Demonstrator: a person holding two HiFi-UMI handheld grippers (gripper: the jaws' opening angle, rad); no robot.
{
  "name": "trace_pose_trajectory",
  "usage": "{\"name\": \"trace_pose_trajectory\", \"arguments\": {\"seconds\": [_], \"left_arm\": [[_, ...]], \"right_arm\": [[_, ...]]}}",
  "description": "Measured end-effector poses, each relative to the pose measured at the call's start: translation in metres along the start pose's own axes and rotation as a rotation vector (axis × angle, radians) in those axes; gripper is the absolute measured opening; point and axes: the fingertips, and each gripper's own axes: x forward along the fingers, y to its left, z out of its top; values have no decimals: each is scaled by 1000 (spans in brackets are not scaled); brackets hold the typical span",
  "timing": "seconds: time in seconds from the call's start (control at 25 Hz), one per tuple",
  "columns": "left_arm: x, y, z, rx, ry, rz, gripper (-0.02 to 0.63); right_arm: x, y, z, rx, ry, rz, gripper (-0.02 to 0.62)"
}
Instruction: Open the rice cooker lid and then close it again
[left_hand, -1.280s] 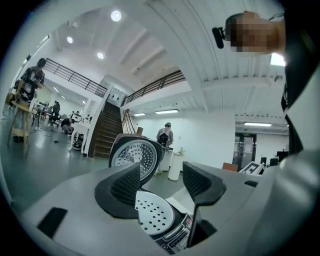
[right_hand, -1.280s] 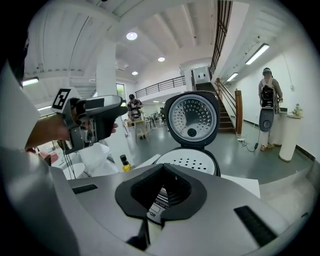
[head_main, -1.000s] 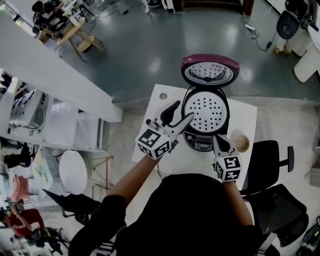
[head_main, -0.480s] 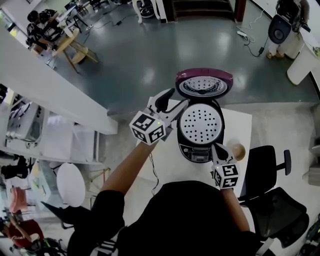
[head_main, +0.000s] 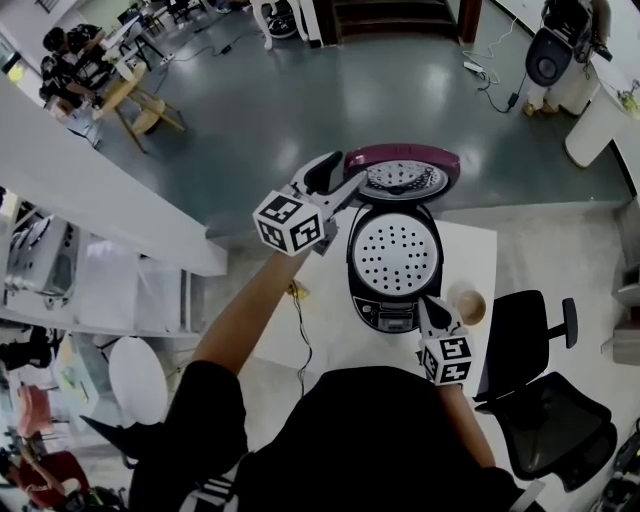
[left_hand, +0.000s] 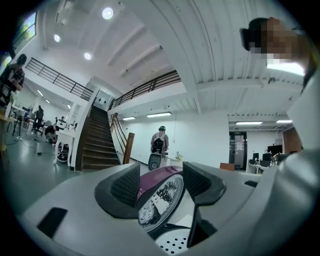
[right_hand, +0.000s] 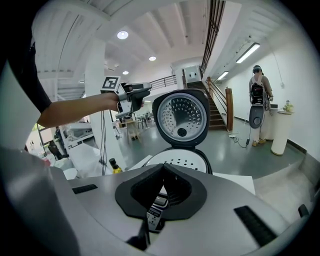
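Note:
The rice cooker (head_main: 392, 262) stands on the white table (head_main: 482, 250) with its maroon lid (head_main: 403, 170) raised upright and the perforated inner plate (head_main: 392, 250) exposed. My left gripper (head_main: 350, 168) is open at the lid's left edge. In the left gripper view the lid's rim (left_hand: 162, 197) shows in the gap of that gripper (left_hand: 160, 182); I cannot tell whether they touch. My right gripper (head_main: 426, 302) is shut and empty at the cooker's front, over the control panel (right_hand: 156, 205). The right gripper view shows the lid's inside (right_hand: 181, 116) ahead of that gripper (right_hand: 162, 170).
A brown cup (head_main: 468, 302) sits on the table right of the cooker. A small bottle (right_hand: 114, 166) and a cable (head_main: 300, 345) lie at the table's left. A black office chair (head_main: 535, 335) stands to the right. A person (right_hand: 258, 95) stands far off by the stairs.
My left gripper has travelled from beside the cooker's body away from me to the raised lid's left edge. The right gripper has stayed at the cooker's front.

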Motion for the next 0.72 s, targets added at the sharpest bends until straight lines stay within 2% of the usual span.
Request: {"name": "trace_pose_trajectory", "arguments": {"seconds": [0.16,0.32,0.52,0.72], "left_arm": [[19,18,-3,-51,24,3,244],[34,26,-7,-29,54,3,244],[46,38,-8,-4,51,21,244],[57,39,-14,16,94,0,244]], "right_arm": [[1,1,1,-3,8,-3,0],[-1,9,-4,-16,25,7,0],[-1,8,-5,-22,27,-2,0],[-2,8,1,-20,16,-7,-1]]}}
